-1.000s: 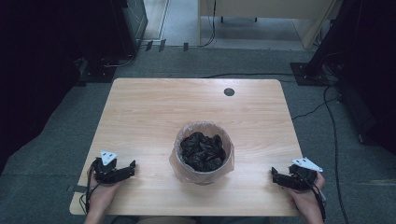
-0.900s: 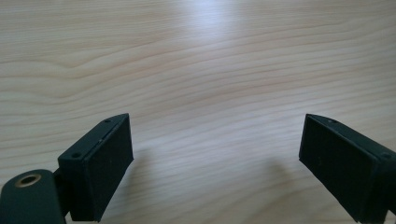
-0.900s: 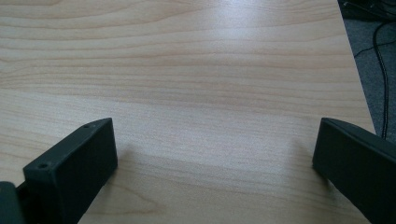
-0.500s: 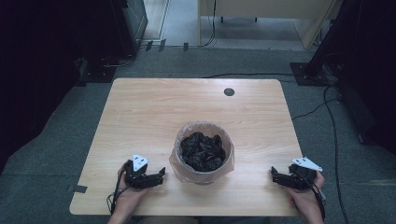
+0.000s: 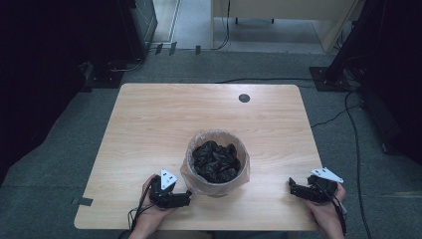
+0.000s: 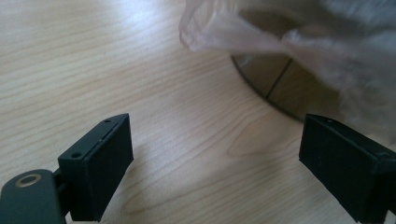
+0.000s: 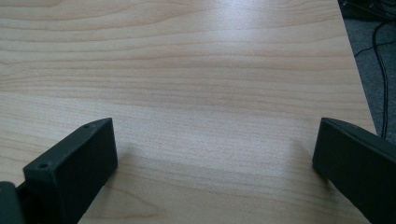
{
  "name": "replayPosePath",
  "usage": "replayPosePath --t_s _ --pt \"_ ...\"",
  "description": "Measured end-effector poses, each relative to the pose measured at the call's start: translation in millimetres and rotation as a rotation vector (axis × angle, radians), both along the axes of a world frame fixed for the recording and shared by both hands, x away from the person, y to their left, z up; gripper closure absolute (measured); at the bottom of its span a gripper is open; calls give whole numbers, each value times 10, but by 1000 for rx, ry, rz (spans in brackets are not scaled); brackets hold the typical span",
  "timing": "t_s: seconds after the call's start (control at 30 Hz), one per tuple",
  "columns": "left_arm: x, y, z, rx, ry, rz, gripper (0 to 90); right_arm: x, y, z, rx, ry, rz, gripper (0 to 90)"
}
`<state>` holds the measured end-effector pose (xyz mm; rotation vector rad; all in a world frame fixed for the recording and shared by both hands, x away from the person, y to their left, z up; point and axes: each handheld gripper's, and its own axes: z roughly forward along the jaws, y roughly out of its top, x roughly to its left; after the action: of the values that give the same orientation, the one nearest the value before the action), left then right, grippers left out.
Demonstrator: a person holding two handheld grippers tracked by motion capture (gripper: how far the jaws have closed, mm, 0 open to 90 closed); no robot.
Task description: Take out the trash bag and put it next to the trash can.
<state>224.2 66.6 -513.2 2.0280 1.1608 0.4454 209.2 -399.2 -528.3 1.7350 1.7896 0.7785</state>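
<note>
**Two hand-held grippers beside a lined bin on a counter**

A small round bin [image 5: 217, 162] stands on the wooden counter [image 5: 149, 124], lined with a thin translucent plastic bag [image 6: 261, 35] whose edge folds over the rim and hangs down the outside. Inside the bin lies a crumpled heap of black plastic [image 5: 215, 160].

The left hand-held gripper [image 5: 186, 198] rests low on the counter, its tips just beside the bin's near left wall and pointing toward it. In the left gripper view its jaws stand wide apart with nothing between them; ahead and to its right hang the bag's loose folds over the bin's base.

The right hand-held gripper [image 5: 293, 188] lies well apart from the bin, on its far side near the counter's right edge, pointing back toward it. Its jaws are also spread wide over bare wood, holding nothing. A hand wraps each gripper from behind, with both forearms entering from the counter's near edge.
</note>
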Motion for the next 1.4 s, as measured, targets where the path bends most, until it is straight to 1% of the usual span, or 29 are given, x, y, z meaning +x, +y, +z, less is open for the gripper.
replayPosePath --t_s 0.03,0.07,0.2,0.3,0.33,0.37,0.4,0.43,0.47,0.5,0.6,0.63,0.67,0.73,0.77,0.8,0.83,0.9,0.93,1.0,1.07,1.1,1.13,1.17,1.23,1.3,1.33,1.37,1.4 --pt "2 8 13 -4 -12 12 110 1 1 0 1 0 0 0" --pt "10 20 24 -20 -15 22 130 3 3 0 1 0 0 0" --pt "43 44 47 -59 -29 50 135 12 14 1 1 1 -4 0" --pt "59 37 56 -94 -16 49 154 16 40 4 3 2 -9 0" --pt "59 37 59 -117 -14 47 213 17 58 11 16 1 -8 2" --pt "61 34 60 -126 -16 36 267 14 81 20 32 -1 1 12" --pt "62 26 59 -126 -20 31 269 7 116 30 49 -1 13 16" --pt "61 21 58 -129 -23 32 287 0 156 38 54 -5 27 16" --pt "60 20 58 -135 -25 29 338 -9 204 48 53 -12 35 16" --pt "59 18 58 -138 -27 23 367 -17 255 59 52 -19 50 16" --pt "48 15 61 -147 -36 15 433 -35 414 89 53 -36 94 16" --pt "44 13 62 -152 -39 12 454 -39 465 99 65 -40 103 16" --pt "40 11 63 -156 -43 10 474 -40 507 110 91 -39 112 17" --pt "39 12 66 -159 -45 10 517 -46 586 143 197 -33 123 18" --pt "40 14 66 -163 -45 15 533 -54 631 158 235 -34 136 19" --pt "43 17 65 -170 -46 19 553 -59 684 169 256 -37 150 19" --pt "46 23 65 -168 -50 22 574 -67 745 178 267 -37 165 19" --pt "50 32 67 -170 -55 37 623 -79 862 181 264 -32 195 19" --pt "53 38 69 -172 -56 42 643 -86 914 179 275 -26 206 19" --pt "59 54 76 -189 -53 50 681 -97 1010 164 270 -17 231 19" --pt "60 64 75 -191 -59 52 722 -105 1084 153 279 -6 250 19" --pt "62 75 73 -199 -58 53 744 -105 1108 153 301 7 257 19" --pt "68 88 69 -210 -59 58 768 -108 1124 159 342 23 257 25" --pt "76 103 66 -224 -52 68 789 -119 1144 165 359 17 257 44" --pt "99 150 64 -253 -36 85 824 -143 1210 172 312 5 255 51" --pt "113 193 58 -246 -46 101 849 -149 1246 165 297 3 252 56" --pt "119 221 54 -247 -43 110 849 -143 1258 158 300 4 244 61" --pt "124 249 47 -241 -44 118 844 -138 1274 148 290 -3 238 69" --pt "126 275 42 -235 -42 128 837 -130 1294 132 260 -14 236 73"
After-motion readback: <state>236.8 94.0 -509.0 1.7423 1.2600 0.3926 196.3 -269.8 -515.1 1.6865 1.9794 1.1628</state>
